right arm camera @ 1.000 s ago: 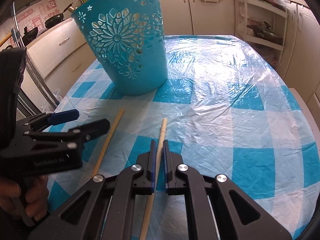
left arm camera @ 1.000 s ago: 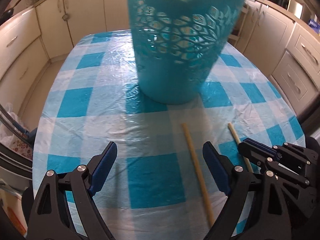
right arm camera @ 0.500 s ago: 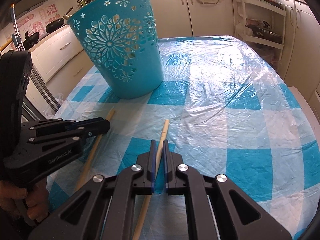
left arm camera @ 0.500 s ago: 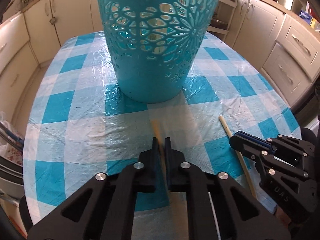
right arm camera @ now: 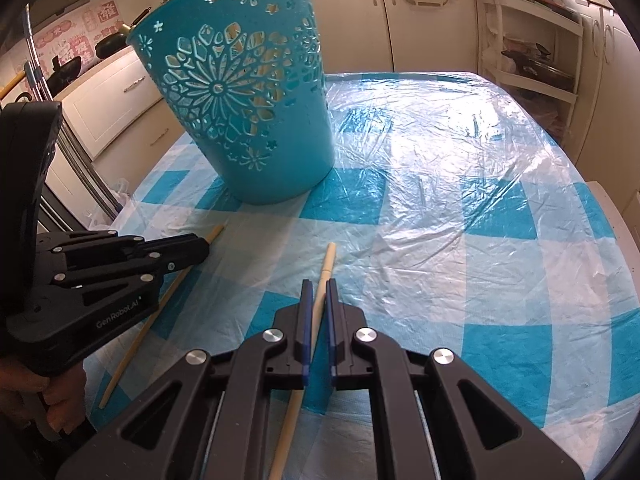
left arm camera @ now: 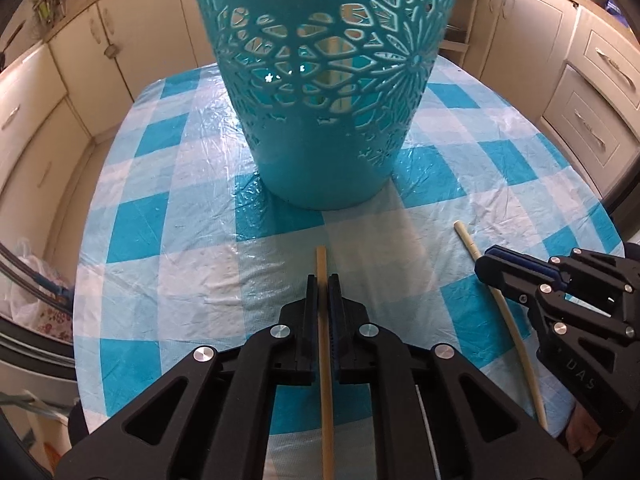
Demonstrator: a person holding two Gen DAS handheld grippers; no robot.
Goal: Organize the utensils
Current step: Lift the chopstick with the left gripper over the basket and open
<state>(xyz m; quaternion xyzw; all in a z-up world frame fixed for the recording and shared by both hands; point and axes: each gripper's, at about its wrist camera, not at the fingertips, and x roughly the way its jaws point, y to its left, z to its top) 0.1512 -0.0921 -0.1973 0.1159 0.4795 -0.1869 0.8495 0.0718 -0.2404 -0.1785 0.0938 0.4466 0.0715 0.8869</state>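
A teal cut-out basket [left arm camera: 328, 92] stands upright on the checked tablecloth [left arm camera: 168, 216]; it also shows in the right wrist view [right arm camera: 244, 100]. My left gripper [left arm camera: 323, 286] is shut on a tan wooden stick [left arm camera: 321, 264] that points at the basket's base. My right gripper [right arm camera: 316, 290] is shut on a pale stick [right arm camera: 327, 260]. The pale stick [left arm camera: 468, 240] and right gripper [left arm camera: 492, 266] show at the right of the left wrist view. The left gripper [right arm camera: 200, 246] and tan stick [right arm camera: 214, 234] show at the left of the right wrist view.
Cream kitchen cabinets [left arm camera: 592, 92] surround the table on all sides. A shelf rack [right arm camera: 532, 52] stands beyond the table's far right. The tablecloth [right arm camera: 460, 184] has a crinkled plastic cover. A bag [left arm camera: 36, 292] hangs by the table's left edge.
My left gripper was open a second ago; it has shut on the tan stick and moved nearer the basket. The right gripper keeps its hold on the pale stick.
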